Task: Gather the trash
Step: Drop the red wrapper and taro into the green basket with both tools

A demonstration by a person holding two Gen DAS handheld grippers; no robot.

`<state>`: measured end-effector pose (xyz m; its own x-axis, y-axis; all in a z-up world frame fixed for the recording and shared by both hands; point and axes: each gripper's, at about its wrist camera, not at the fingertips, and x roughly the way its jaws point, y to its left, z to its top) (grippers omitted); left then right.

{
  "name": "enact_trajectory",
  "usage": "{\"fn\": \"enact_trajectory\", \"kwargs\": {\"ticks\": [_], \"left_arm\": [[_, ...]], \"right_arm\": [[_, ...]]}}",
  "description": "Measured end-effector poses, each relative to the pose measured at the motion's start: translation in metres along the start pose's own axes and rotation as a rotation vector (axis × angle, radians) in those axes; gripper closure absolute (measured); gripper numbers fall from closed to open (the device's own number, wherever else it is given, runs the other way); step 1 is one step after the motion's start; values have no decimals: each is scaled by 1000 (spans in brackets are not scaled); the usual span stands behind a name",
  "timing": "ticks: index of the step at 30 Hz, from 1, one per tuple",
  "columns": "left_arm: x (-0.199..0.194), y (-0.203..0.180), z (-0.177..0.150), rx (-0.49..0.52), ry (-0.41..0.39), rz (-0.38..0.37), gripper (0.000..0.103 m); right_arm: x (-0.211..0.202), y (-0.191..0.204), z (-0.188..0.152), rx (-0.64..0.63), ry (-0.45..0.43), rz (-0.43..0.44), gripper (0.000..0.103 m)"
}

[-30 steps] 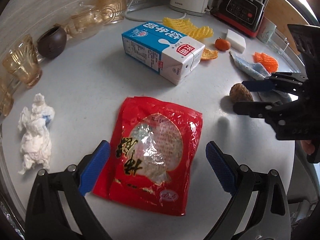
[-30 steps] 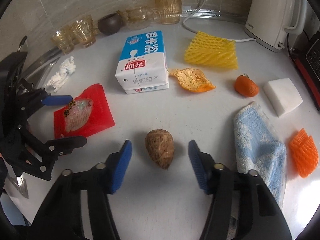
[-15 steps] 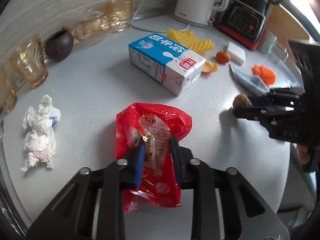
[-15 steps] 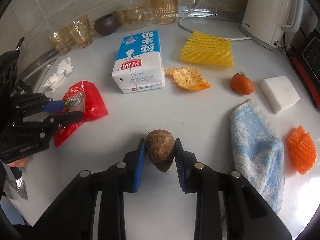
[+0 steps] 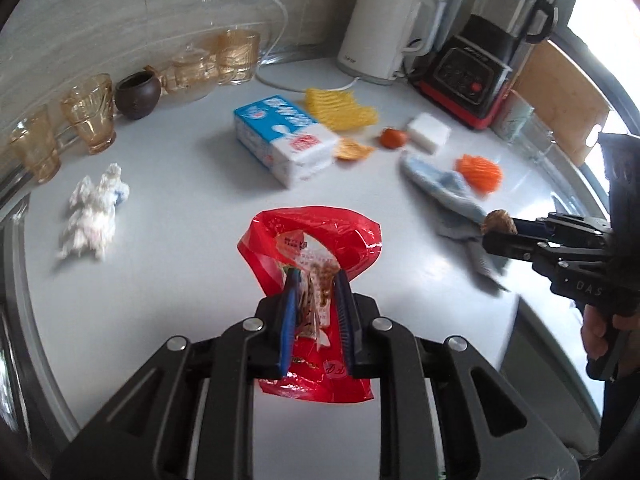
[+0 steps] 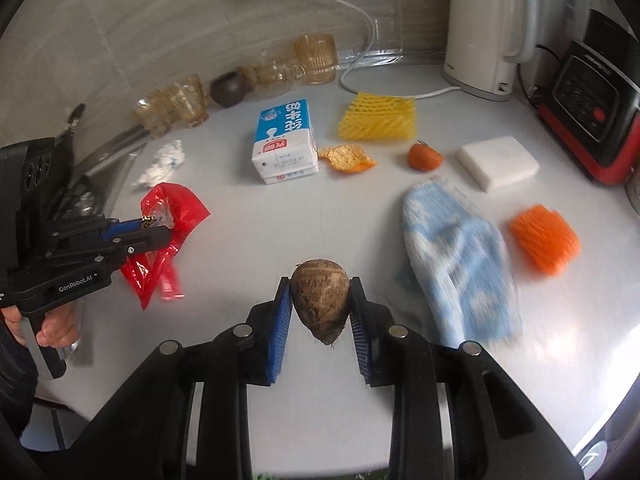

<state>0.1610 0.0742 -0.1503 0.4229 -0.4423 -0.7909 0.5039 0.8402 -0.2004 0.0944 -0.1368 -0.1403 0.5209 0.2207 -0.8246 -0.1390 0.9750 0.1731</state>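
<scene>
A crumpled red snack wrapper (image 5: 320, 236) hangs above the white counter (image 5: 180, 248). My left gripper (image 5: 316, 274) is closing on it, its blue pads pressing the wrapper's middle. In the right wrist view the left gripper (image 6: 156, 228) shows at the left edge with the wrapper (image 6: 180, 204) dangling from it. A brown, egg-shaped rough root (image 6: 318, 300) is lifted off the counter, with my right gripper (image 6: 319, 280) shut on its sides. A milk carton (image 5: 280, 140), a white tissue wad (image 5: 94, 216), a yellow foam net (image 5: 340, 110) and an orange peel (image 5: 352, 150) lie on the counter.
A blue cloth (image 6: 456, 256), orange foam net (image 6: 544, 238), white sponge (image 6: 498, 162) and small orange fruit (image 6: 424, 156) lie to the right. A kettle (image 6: 484, 28), blender (image 5: 488, 52), amber glasses (image 5: 86, 120) and a dark cup (image 5: 138, 96) line the back wall.
Both grippers closed, the left on the red wrapper and the right on the brown root, then rose and pulled back, lifting both things off the counter.
</scene>
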Motion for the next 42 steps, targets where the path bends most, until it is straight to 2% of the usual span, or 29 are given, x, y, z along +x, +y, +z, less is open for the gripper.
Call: {"fn": "enact_trajectory", "kwargs": {"ticks": [4,8,12,17,26,34,36,38,42], "left_arm": [[-25,-48,-30,-10,-1,-10,84],[-37,-106,-71,-21,47,-45,84],[-34,-161,-111,-23,101,-85,84],[-17,-210,-147,-14,177,-65,83],[1,-245,-173,-32,265,-57,81],[0,-256,-176,-13,269,-17,78],[3,-255,-175,-14,280,-13,70],[5,-255,-176,-16,292,-5,56],[7,-255,-177,-19,303,1,44]], "right_arm": [[-40,-7,-38,-35,-2,13,74],[-77,-18,-79,-51,12,16,74],[-106,-34,-119,-54,28,27,74],[-124,-52,-155,-65,54,31,74],[-142,-74,-192,-56,63,40,74],[-149,-71,-200,-69,56,59,74],[-150,-71,-200,-69,53,63,74],[-150,-71,-201,-67,54,65,74],[-149,-72,-202,-71,58,63,74]]}}
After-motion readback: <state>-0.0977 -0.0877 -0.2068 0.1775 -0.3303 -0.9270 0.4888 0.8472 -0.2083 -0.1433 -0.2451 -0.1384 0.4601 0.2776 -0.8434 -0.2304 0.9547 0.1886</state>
